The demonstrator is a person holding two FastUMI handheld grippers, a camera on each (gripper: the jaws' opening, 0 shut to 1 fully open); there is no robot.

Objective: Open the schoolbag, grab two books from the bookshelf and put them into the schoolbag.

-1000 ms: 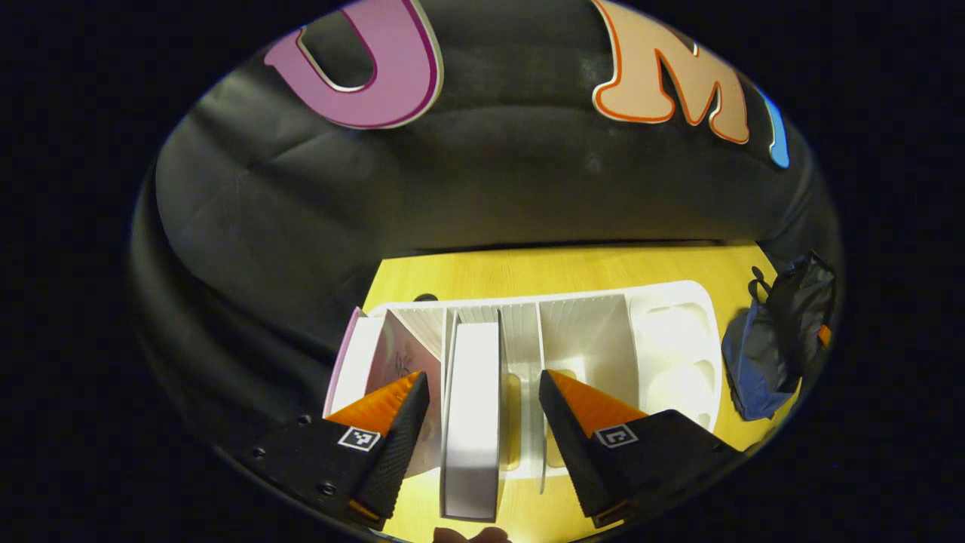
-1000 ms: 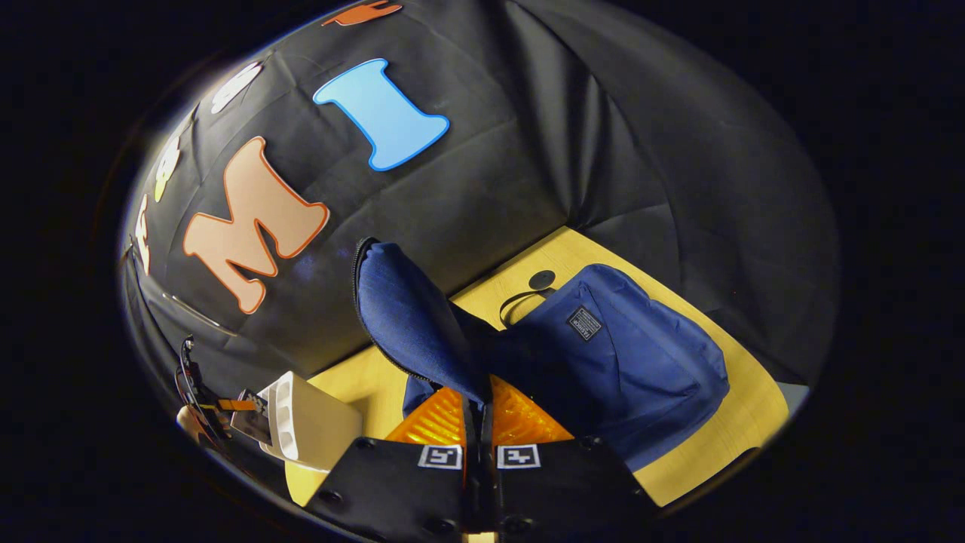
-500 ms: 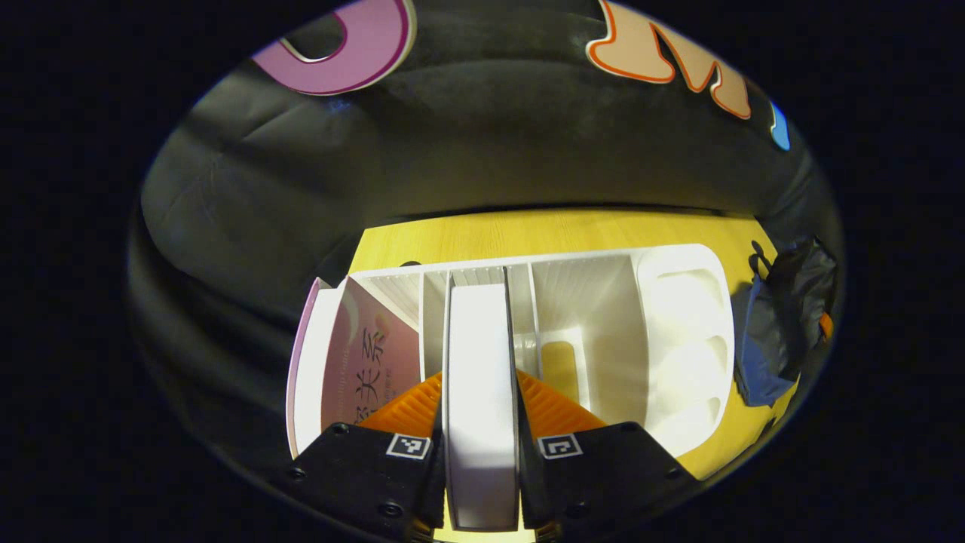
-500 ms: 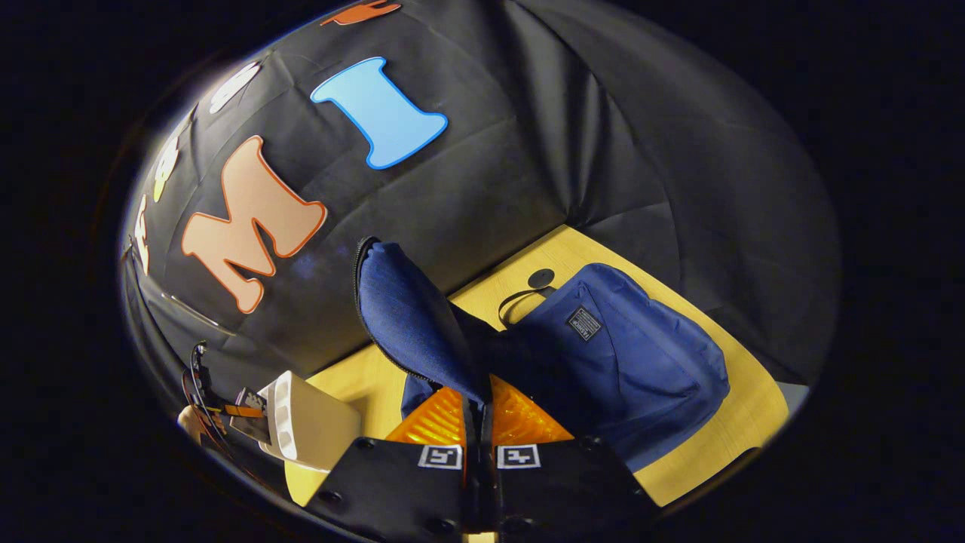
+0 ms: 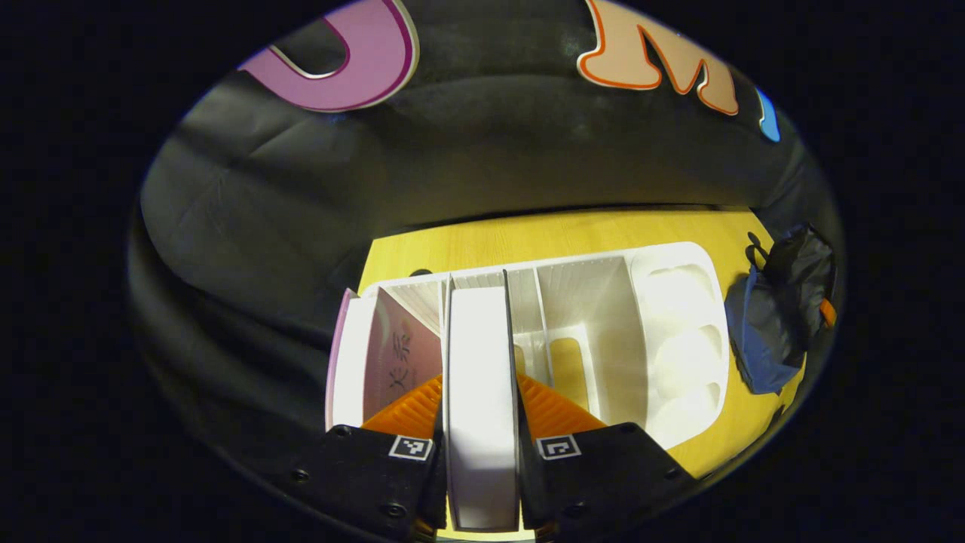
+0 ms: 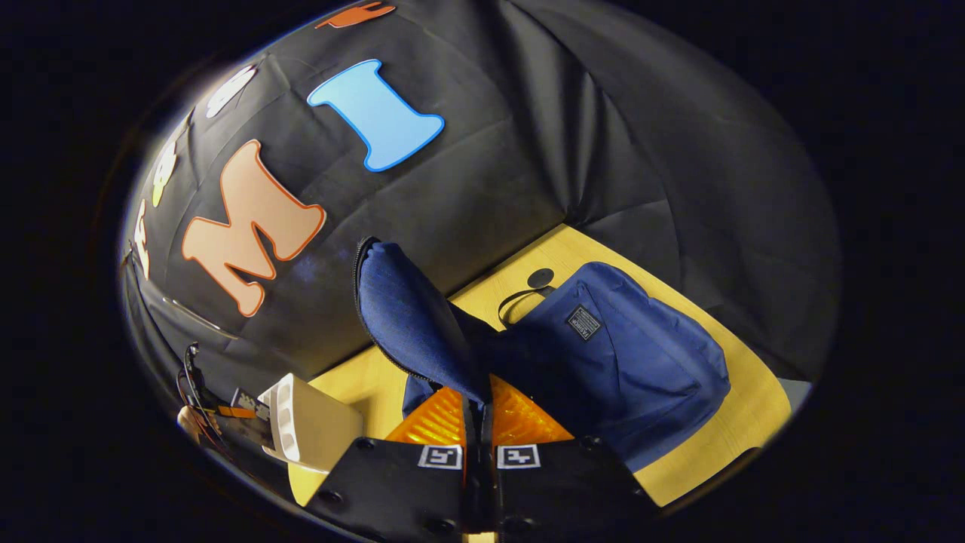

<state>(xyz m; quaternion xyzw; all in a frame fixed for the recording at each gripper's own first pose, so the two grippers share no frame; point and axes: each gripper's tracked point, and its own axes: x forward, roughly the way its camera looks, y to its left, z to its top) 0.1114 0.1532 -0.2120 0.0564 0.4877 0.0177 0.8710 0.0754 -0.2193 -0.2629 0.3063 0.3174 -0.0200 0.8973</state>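
Now the left gripper [image 5: 479, 422], wide open a second ago, has closed on the thick white book [image 5: 481, 377] standing in the white plastic bookshelf [image 5: 678, 317]; lifting should follow. Meanwhile the right gripper [image 6: 479, 422] stays pinched on the blue fabric schoolbag's flap [image 6: 407, 317], keeping it open.

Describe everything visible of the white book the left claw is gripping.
The white book stands upright in a slot of the white bookshelf, its plain white edge facing the camera, no print visible on it. The left claw is shut on it, one finger on each cover. A pink-covered book leans in the slot beside it.
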